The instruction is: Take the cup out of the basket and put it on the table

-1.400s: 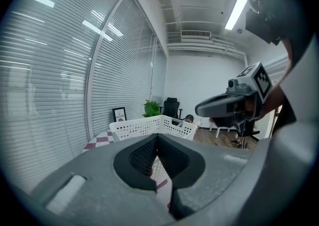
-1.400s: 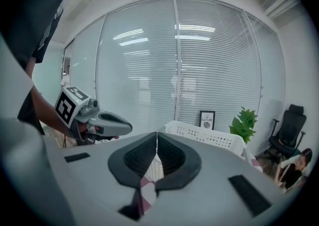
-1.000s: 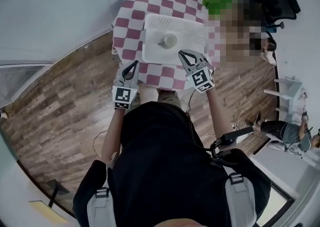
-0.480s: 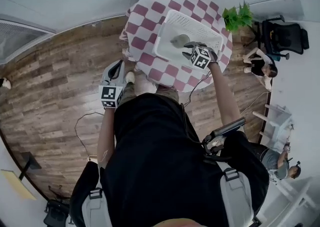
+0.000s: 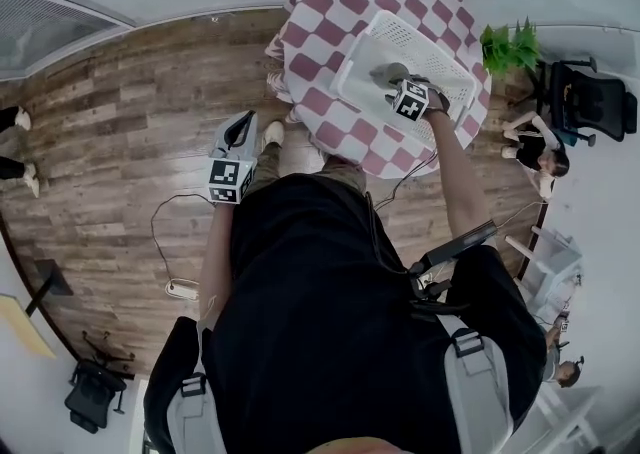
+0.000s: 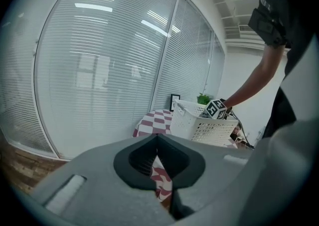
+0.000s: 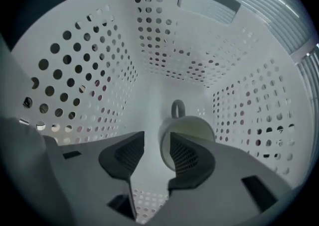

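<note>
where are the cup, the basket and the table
cup [image 7: 192,128]: right gripper view, inside its mouth
basket [image 7: 89,60]: right gripper view, left perforated wall
table [image 5: 320,37]: head view, bare checked cloth

Perforated basket walls [image 7: 84,70] ring cup [image 7: 192,126]; top open.

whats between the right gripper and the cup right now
Nothing. In the right gripper view, the cup's near rim sits in the gap between the opening jaws of the right gripper; only bare basket floor shows beside it.

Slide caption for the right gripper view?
Right gripper, jaws opening, inside the white basket; cup rim between the jaws, not gripped.
</note>
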